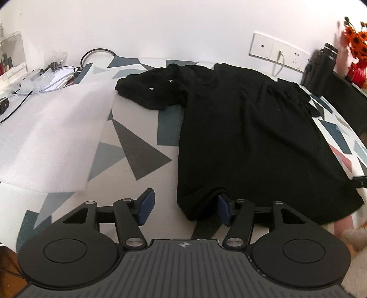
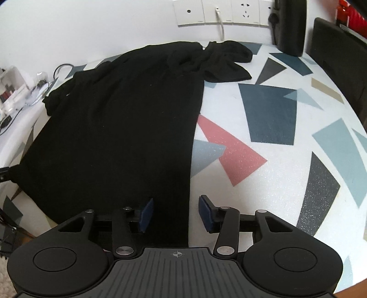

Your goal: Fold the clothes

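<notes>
A black long-sleeved garment [image 1: 247, 137] is lying flat on the patterned surface [image 2: 286, 160]; both the left hand-held gripper [image 1: 185, 207] and right hand-held gripper [image 2: 175, 214] are gaping wide at its hem, gripping nothing.

Home room: patterned tablecloth [image 2: 270, 114], wall sockets [image 2: 220, 11], orange flowers [image 1: 355, 39], cable clutter [image 1: 45, 75].

Matt black cloth garment [image 1: 247, 137] lies on a speckled, grainy table cover [image 2: 263, 183].
</notes>
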`<state>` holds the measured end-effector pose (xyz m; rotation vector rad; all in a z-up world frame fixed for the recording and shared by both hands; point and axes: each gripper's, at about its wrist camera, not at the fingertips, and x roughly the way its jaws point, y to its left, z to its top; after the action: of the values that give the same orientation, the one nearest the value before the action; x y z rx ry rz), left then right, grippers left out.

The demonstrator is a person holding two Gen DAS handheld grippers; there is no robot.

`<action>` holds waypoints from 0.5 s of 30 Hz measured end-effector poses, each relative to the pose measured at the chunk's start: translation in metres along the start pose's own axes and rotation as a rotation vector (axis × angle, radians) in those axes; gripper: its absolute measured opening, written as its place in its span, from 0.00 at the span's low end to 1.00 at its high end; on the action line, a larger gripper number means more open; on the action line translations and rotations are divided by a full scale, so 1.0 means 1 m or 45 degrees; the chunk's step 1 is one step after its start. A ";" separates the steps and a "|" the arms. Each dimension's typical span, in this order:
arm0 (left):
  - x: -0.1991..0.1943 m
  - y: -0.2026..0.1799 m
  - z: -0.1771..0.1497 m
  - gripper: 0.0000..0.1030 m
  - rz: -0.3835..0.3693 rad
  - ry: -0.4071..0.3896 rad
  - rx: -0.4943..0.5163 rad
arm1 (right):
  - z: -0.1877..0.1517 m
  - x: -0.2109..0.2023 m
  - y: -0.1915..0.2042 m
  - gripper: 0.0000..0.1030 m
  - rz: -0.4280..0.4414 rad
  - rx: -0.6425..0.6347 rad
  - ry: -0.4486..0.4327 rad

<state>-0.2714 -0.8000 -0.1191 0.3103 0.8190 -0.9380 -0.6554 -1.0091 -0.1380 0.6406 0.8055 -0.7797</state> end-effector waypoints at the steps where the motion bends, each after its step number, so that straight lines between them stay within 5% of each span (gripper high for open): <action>1: -0.003 0.000 -0.002 0.59 -0.003 -0.004 0.009 | 0.000 0.000 0.000 0.41 0.002 0.005 -0.002; 10: -0.012 -0.008 -0.006 0.69 -0.075 -0.065 0.032 | 0.000 0.001 0.002 0.45 -0.005 0.014 -0.008; 15: 0.004 -0.008 -0.011 0.69 0.050 -0.008 0.106 | 0.001 0.000 0.003 0.45 -0.009 0.002 0.010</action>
<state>-0.2822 -0.8005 -0.1283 0.3937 0.7668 -0.9372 -0.6520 -1.0079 -0.1372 0.6429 0.8145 -0.7850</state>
